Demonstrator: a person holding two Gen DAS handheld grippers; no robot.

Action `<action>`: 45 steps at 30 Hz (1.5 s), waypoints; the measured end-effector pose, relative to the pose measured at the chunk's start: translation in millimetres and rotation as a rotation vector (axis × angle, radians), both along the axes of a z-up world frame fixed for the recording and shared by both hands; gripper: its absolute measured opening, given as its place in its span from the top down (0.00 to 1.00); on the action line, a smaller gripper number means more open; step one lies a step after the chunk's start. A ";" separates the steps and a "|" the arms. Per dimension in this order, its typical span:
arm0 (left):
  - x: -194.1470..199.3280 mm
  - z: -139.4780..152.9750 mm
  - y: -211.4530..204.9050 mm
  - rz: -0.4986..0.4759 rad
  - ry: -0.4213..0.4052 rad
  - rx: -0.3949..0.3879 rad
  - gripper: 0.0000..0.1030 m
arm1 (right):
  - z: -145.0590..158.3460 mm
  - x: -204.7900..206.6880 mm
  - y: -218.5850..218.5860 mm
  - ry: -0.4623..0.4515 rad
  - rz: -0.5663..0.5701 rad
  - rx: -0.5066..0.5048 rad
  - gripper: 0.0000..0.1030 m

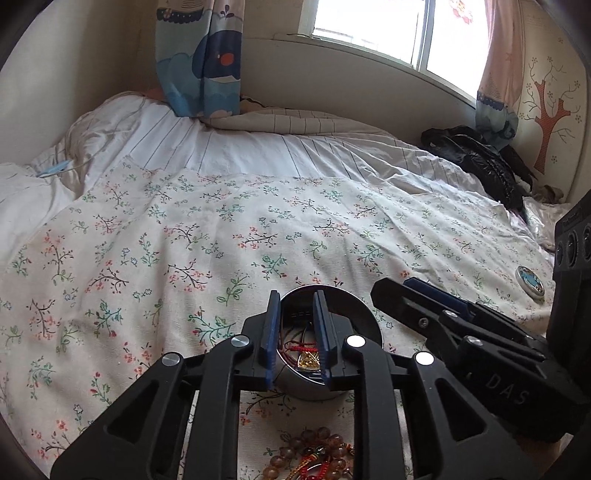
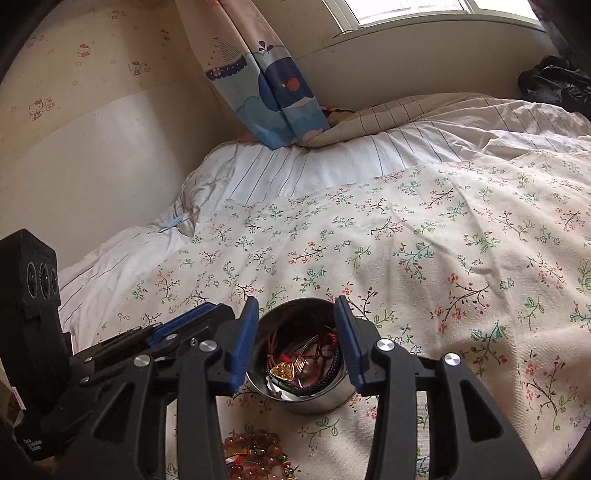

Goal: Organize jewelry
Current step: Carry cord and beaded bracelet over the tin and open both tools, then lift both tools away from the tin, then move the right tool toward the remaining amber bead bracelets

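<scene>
Beads (image 1: 312,456) in amber and brown, tangled with red cord, lie on the floral bedspread (image 1: 155,236) nearest the cameras, just in front of the round metal tin (image 2: 321,397); they are not yet put away, so the sorting looks only partly done. Over the tin hang both tools. The left gripper (image 1: 296,339) has its blue pads parted only a little, with nothing pinched between them; through the gap the tin's contents show. The right gripper (image 2: 297,341) comes in beside it from the tin's right side, jaws spread wider and also empty, framing the open tin from above. Both point down into it, which suits dropping pieces in and then letting go. Inside the tin sit a gold pendant (image 2: 282,370), red knotted cords (image 2: 325,341) and a dark braided band (image 2: 332,369), piled together loosely. The tin presses a shallow dip into the soft bedding, likely why it stays upright. To the right of the tin and a little beyond it, a small round lid (image 1: 530,284) with a blue picture lies flat on the spread, probably set aside until filling is finished. Far behind the tin are a striped duvet (image 1: 258,147), a whale-print curtain (image 1: 201,59) and the window (image 1: 373,22).
</scene>
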State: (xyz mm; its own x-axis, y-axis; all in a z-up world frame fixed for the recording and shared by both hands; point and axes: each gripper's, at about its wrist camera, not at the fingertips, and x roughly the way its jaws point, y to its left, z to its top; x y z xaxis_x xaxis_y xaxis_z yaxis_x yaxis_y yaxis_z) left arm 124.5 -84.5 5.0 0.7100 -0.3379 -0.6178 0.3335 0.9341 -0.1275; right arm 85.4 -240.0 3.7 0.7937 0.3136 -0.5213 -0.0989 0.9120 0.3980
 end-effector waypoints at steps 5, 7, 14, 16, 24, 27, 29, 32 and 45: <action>-1.3 4.7 8.0 0.045 -0.021 0.000 0.55 | -0.5 -0.6 -4.8 -0.001 -0.023 0.004 0.52; -1.9 5.1 8.7 0.052 -0.025 0.006 0.53 | -0.7 -0.6 -5.0 -0.002 -0.025 0.001 0.52; -1.6 5.9 11.1 0.082 -0.033 0.024 0.44 | -2.7 -0.6 -5.4 0.004 -0.033 -0.004 0.47; -1.0 5.9 12.6 0.090 -0.033 0.025 0.41 | -3.1 -0.3 -6.5 0.006 -0.038 -0.005 0.45; 1.0 4.6 16.0 0.115 -0.031 0.027 0.31 | -5.1 -0.2 -12.0 0.012 -0.056 -0.002 0.36; 1.5 3.7 16.4 0.123 -0.028 0.031 0.28 | -6.0 -0.3 -11.6 0.015 -0.058 -0.004 0.36; 2.2 3.4 17.0 0.124 -0.027 0.036 0.26 | -6.5 -0.4 -12.3 0.019 -0.060 -0.007 0.34; 2.7 2.2 21.0 0.130 -0.022 0.045 0.21 | -7.8 -0.4 -11.8 0.032 -0.071 -0.022 0.29; -22.4 -28.4 27.3 0.044 0.079 0.202 0.18 | -38.0 -17.4 -16.8 0.274 -0.103 -0.148 0.29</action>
